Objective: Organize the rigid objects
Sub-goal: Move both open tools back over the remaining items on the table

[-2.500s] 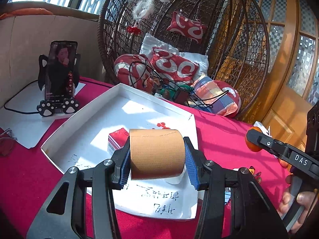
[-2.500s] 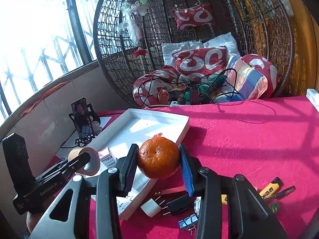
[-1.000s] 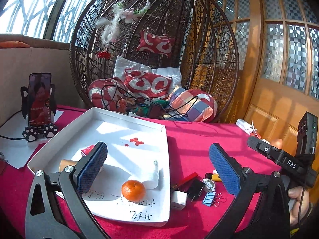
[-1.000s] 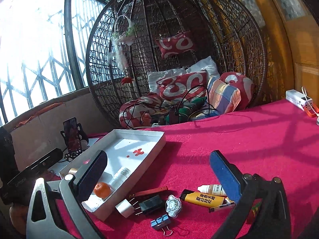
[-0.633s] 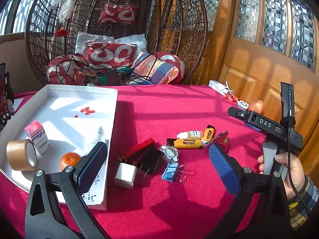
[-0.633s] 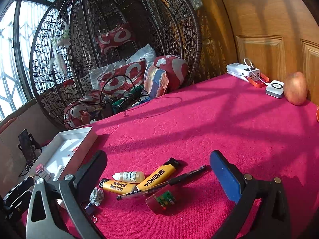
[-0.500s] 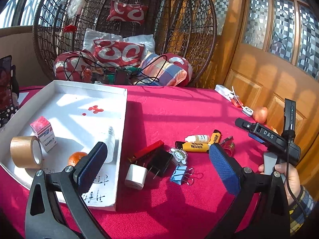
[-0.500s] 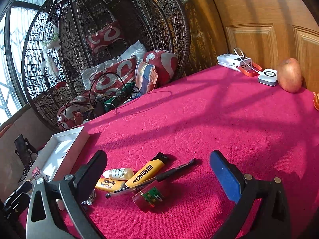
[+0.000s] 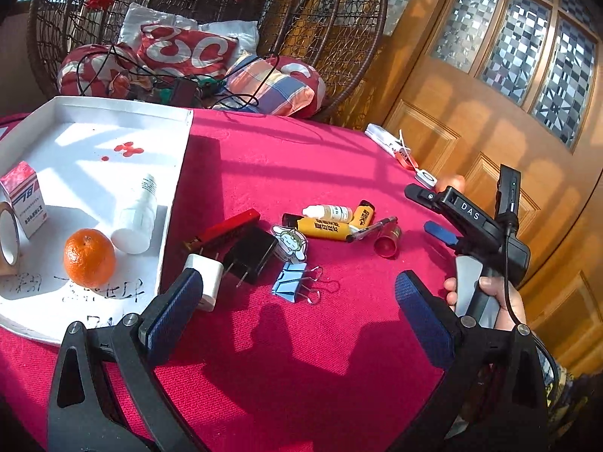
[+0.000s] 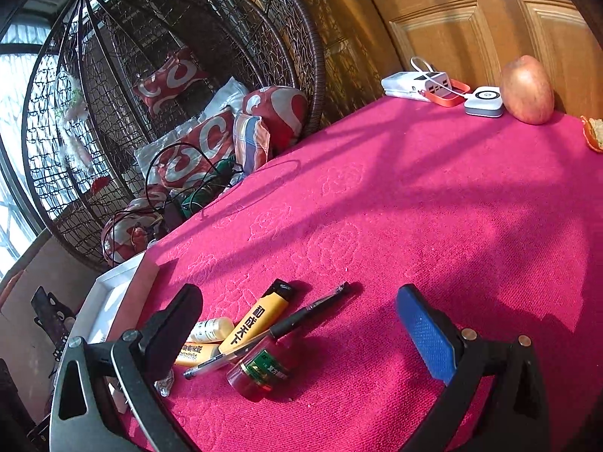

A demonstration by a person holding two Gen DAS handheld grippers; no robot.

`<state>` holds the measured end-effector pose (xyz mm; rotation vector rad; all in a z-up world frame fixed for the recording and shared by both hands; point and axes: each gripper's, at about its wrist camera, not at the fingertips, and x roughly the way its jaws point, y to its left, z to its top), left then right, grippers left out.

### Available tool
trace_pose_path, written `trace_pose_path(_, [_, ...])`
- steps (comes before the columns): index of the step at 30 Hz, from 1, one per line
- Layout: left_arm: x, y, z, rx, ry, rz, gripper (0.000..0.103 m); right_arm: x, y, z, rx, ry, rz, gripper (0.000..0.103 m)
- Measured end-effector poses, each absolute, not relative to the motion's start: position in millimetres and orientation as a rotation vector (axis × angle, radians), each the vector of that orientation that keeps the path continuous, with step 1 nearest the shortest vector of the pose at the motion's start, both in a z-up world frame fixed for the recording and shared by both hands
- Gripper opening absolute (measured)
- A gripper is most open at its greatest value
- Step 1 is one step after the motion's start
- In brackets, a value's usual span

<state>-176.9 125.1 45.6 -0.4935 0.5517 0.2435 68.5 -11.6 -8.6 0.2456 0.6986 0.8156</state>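
Note:
A white tray (image 9: 181, 173) on the red tablecloth holds an orange (image 9: 89, 257), a white bottle (image 9: 136, 216), a red-white box (image 9: 25, 197) and a tape roll (image 9: 6, 239). Loose beside it lie a white plug (image 9: 205, 282), black adapter (image 9: 248, 254), blue binder clips (image 9: 292, 286), yellow tubes (image 9: 328, 228), a pen (image 9: 371, 226) and a small red jar (image 9: 387, 243). My left gripper (image 9: 297, 312) is open and empty above the clips. My right gripper (image 10: 301, 331) is open and empty over the red jar (image 10: 262, 371), pen (image 10: 286, 326) and yellow tube (image 10: 260, 316).
A wicker hanging chair (image 9: 196, 37) with cushions stands behind the table. At the far right edge lie a power bank (image 10: 418, 83), a white charger puck (image 10: 484, 101), an apple (image 10: 527, 90) and orange peel (image 10: 593, 132). A wooden door (image 9: 490, 94) is on the right.
Both grippers let go of the tape roll and the orange, which now lie in the tray. Both swung right and lower toward the loose items.

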Motion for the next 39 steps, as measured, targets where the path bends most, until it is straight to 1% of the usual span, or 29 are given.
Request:
trace_pose_path(4, [-169.3,122.5,35.4,-0.519,0.615,0.218,0.103,69.4,-10.6,-8.8,0.236,0.702,0.811,0.103])
trace_pose_path(11, [-169.4,125.3,24.9,-0.536,0.668,0.248,0.103,71.4,-10.7,-10.0,0.24,0.713,0.801,0.103])
trace_pose_path(20, [-176.5,127.8,24.0,-0.546,0.663,0.286,0.103,72.3,-11.6,-10.9,0.244,0.719,0.794,0.103])
trace_pose_path(27, [-186.0,147.6,22.1,-0.584,0.646,0.415,0.103,72.0,-11.4,-10.4,0.236,0.717,0.793,0.103])
trace_pose_path(30, [-176.2,146.5,22.7,-0.543,0.667,0.436,0.103,72.9,-9.8,-10.8,0.23,0.722,0.796,0.103])
trace_pose_path(36, [-144.8,141.7,14.8,-0.393,0.786,0.487,0.103,73.3,-9.3,-11.5,0.232,0.723,0.798,0.103])
trace_pose_path(37, [-142.2,141.1,13.5,-0.376,0.796,0.489,0.102,72.8,-9.3,-11.2,0.231,0.723,0.798,0.103])
trace_pose_path(38, [-140.9,141.4,12.8,-0.366,0.801,0.484,0.092,72.9,-8.7,-11.2,0.229,0.723,0.798,0.103])
trace_pose_path(39, [-140.5,142.5,12.4,-0.364,0.807,0.487,0.079,72.8,-8.4,-11.2,0.228,0.724,0.8,0.103])
